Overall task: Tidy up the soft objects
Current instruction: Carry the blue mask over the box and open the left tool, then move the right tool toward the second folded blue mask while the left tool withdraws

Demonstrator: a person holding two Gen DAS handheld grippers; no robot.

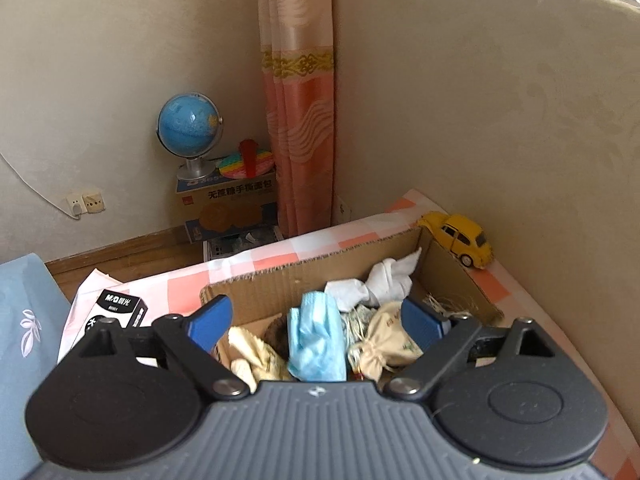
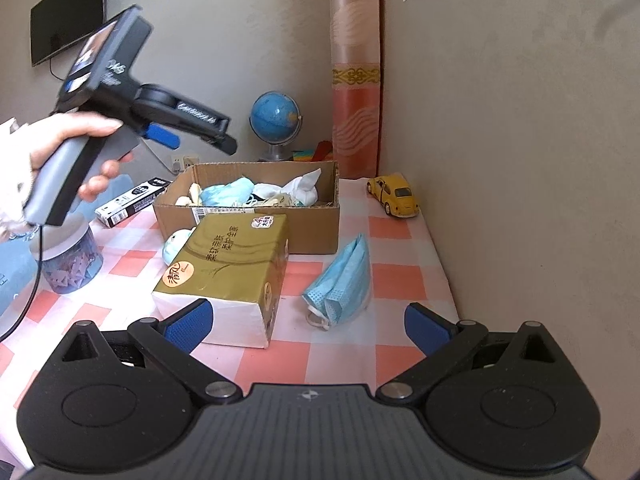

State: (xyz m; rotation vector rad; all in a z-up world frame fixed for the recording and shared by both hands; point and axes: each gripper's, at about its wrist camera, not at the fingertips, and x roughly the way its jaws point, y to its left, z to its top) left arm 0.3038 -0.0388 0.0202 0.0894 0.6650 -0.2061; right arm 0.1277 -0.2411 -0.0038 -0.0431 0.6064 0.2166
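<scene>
- Left wrist view: my left gripper [image 1: 318,320] is hovering over the cardboard box [image 1: 276,280], jaws gaping, empty.
- My right gripper [image 2: 308,324] is standing wide open near the tissue pack [image 2: 228,276] and blue mask [image 2: 344,276].

"M&G" on black box [image 1: 120,312]; "4" on tissue pack [image 2: 228,268].

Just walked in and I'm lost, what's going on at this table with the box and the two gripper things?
A person is sorting soft things into the cardboard box. The left gripper hangs over the box, jaws open, nothing between them; a blue mask, white socks and cloth pouches already lie inside. The right gripper, also open, faces a tissue pack and another face mask on the checked tablecloth.
</scene>
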